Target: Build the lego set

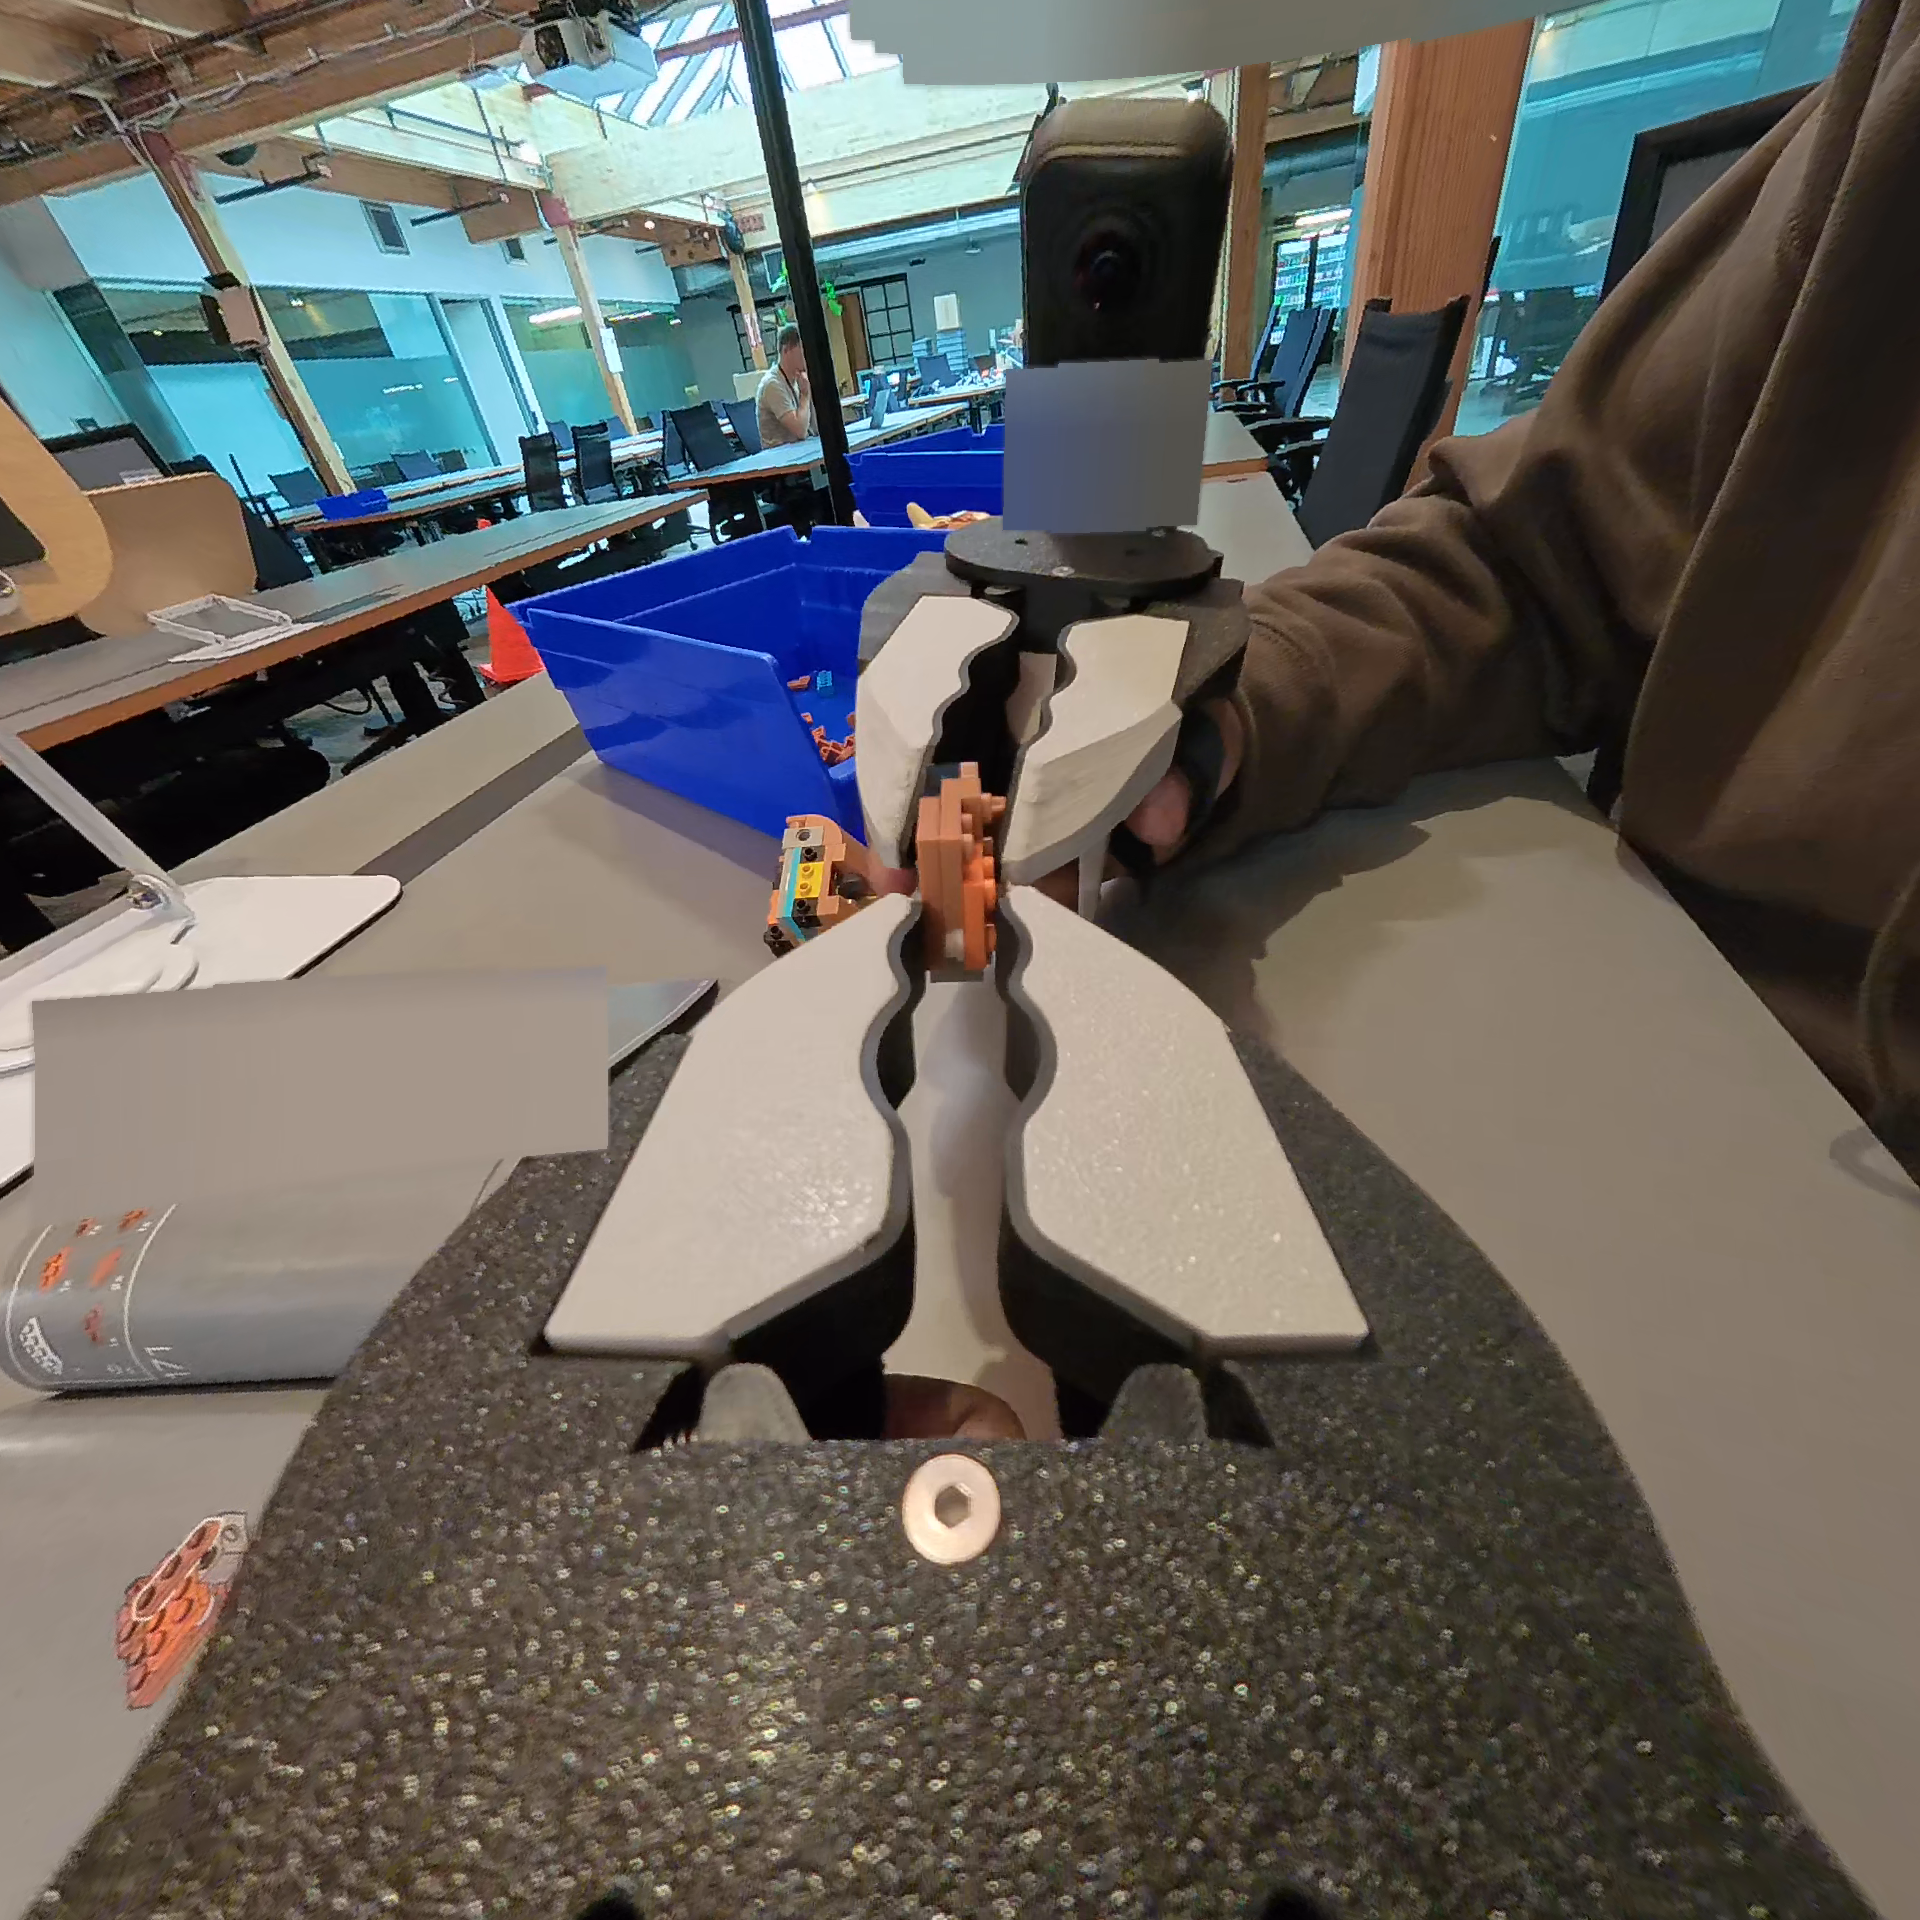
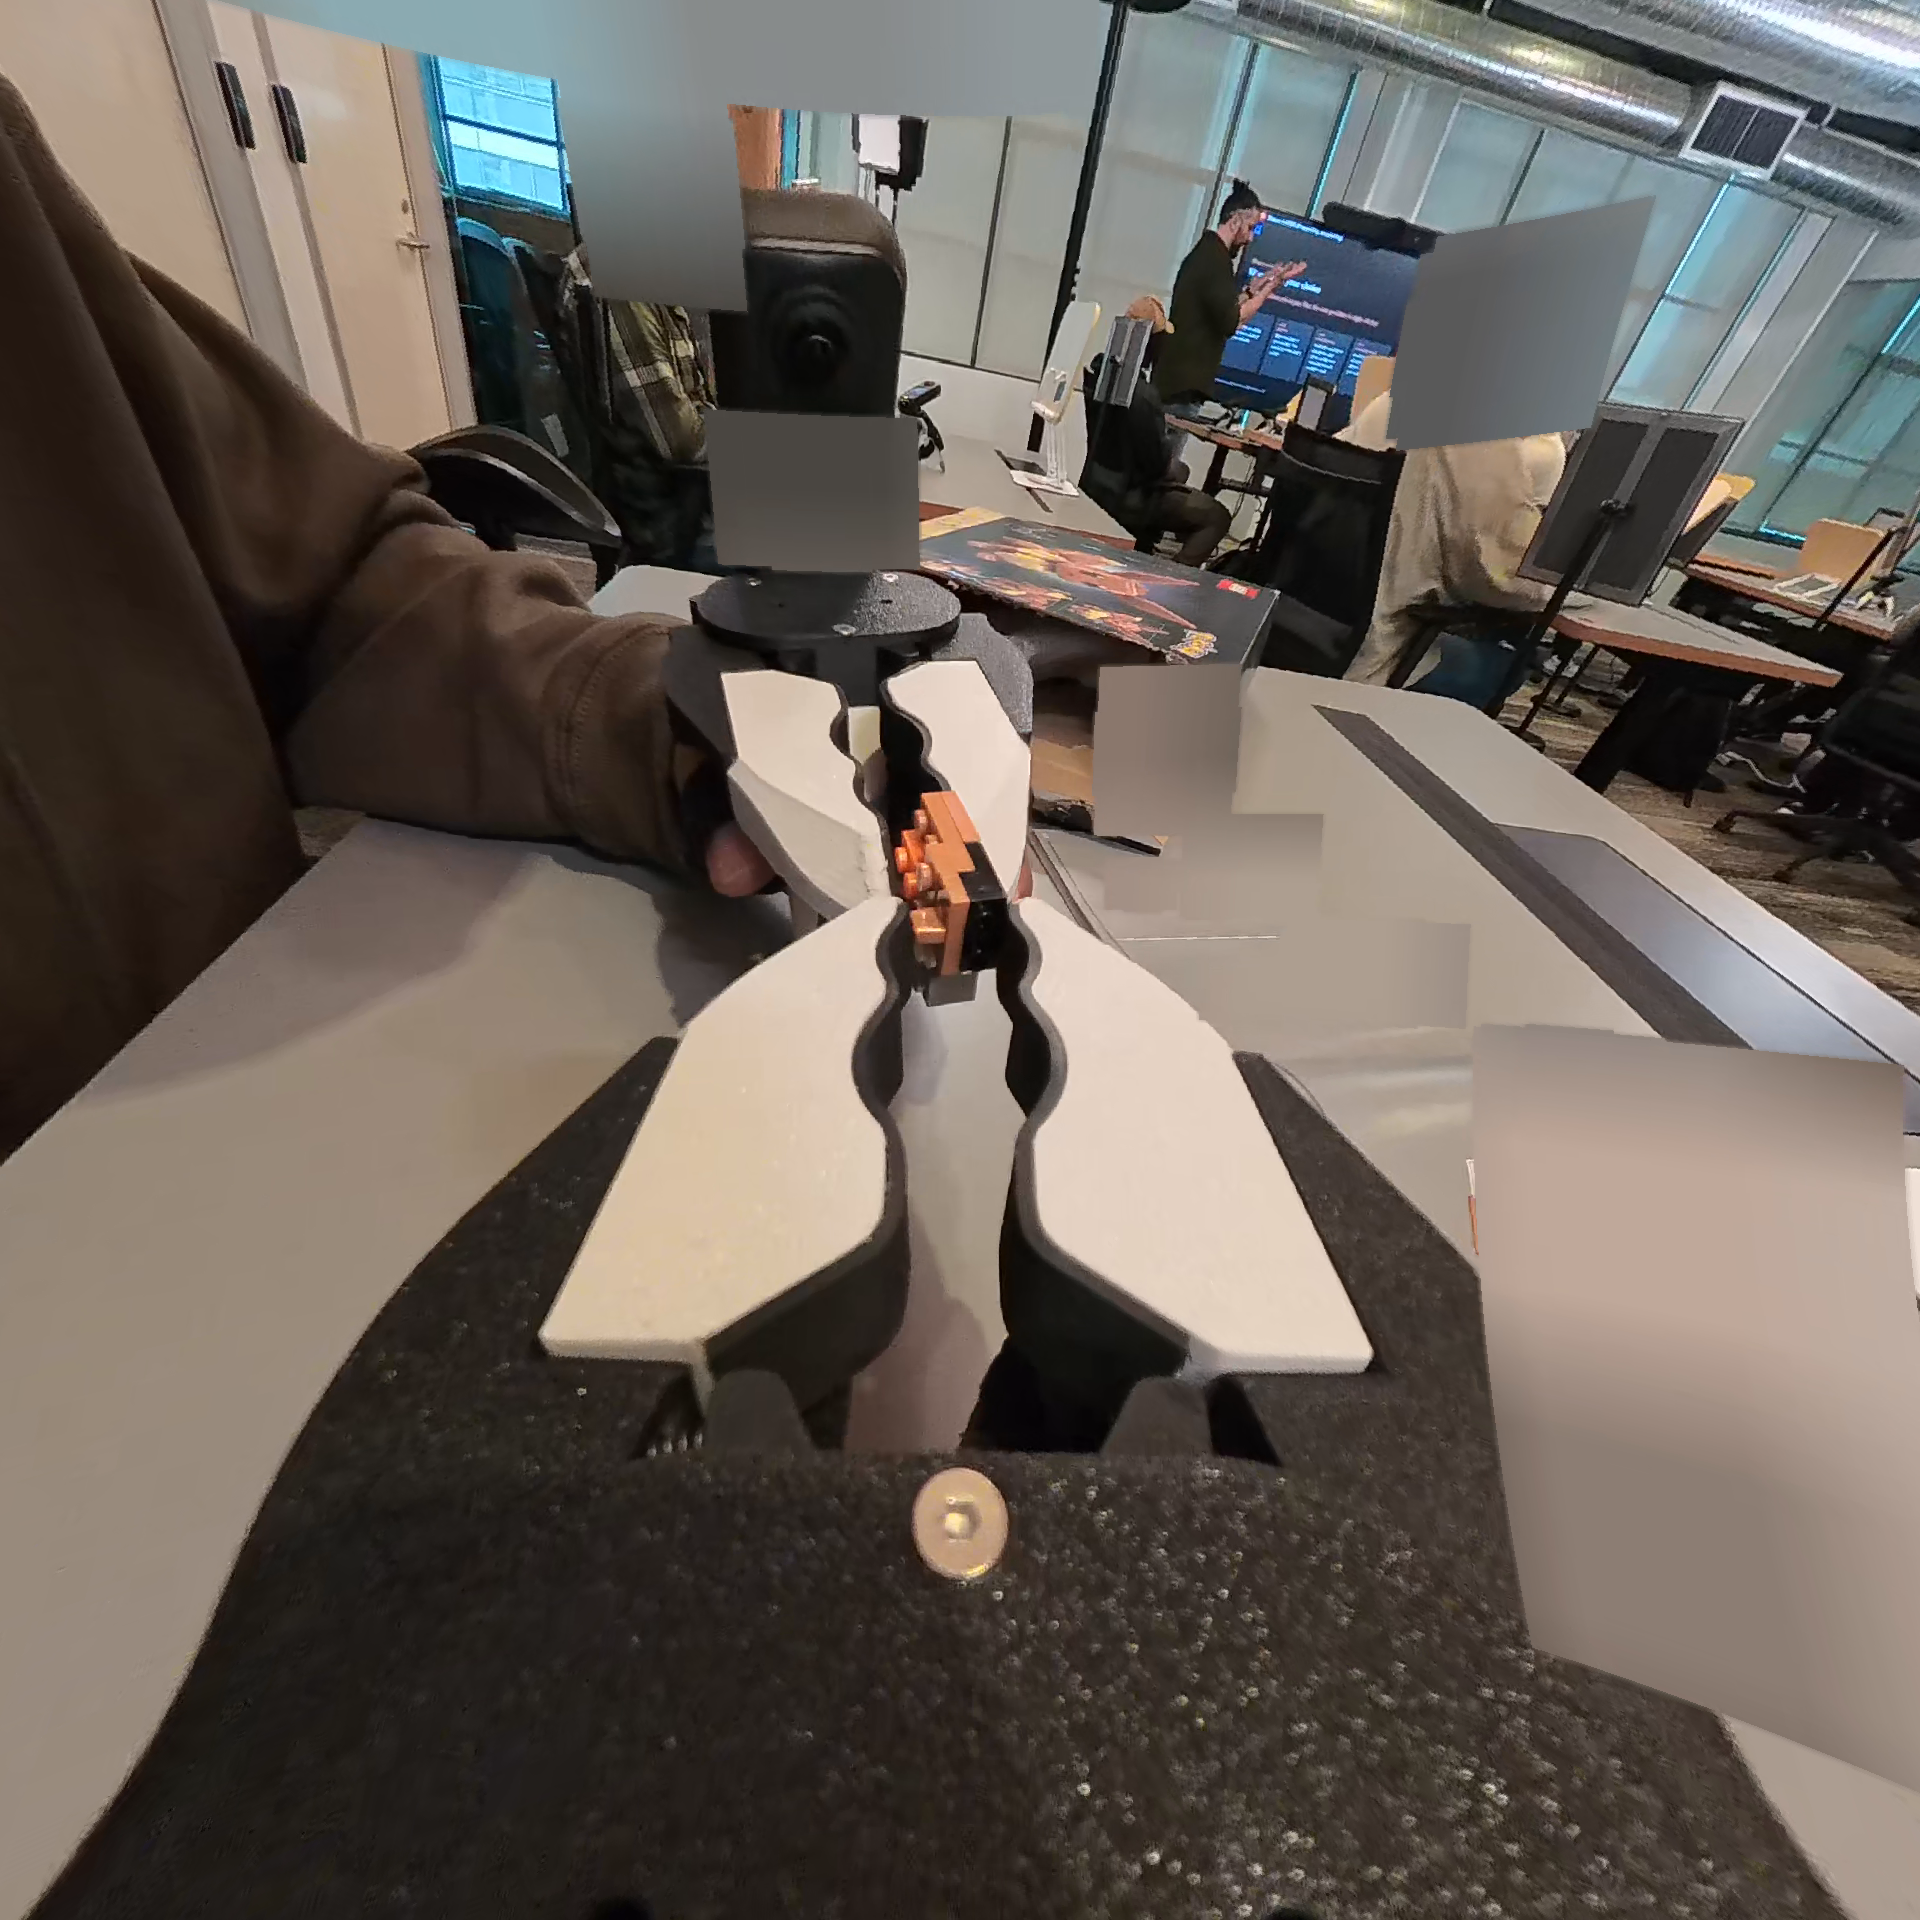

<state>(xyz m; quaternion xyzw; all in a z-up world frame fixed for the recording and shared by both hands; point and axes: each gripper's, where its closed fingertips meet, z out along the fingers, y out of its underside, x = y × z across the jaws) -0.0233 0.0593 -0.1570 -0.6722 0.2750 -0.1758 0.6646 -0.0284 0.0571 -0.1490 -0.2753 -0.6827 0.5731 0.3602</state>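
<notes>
A small brown and orange lego assembly (image 1: 954,883) hangs above the grey table (image 1: 1455,1039), held between both grippers, which face each other tip to tip. My left gripper (image 1: 956,925) is shut on its near end. My right gripper (image 1: 951,821) comes in from the far side and is shut on the other end. In the right wrist view the assembly (image 2: 940,862) shows orange studs and a black part. There my right gripper (image 2: 958,930) clamps the black end and my left gripper (image 2: 935,831) clamps the orange end.
A second small lego sub-assembly (image 1: 805,883) lies on the table just left of the grippers. A blue bin (image 1: 707,665) with loose bricks stands behind it. An instruction booklet (image 1: 156,1299) and an orange brick cluster (image 1: 171,1600) lie at the left. The lego box (image 2: 1101,592) lies beyond. The grippers are tip to tip, or close to it.
</notes>
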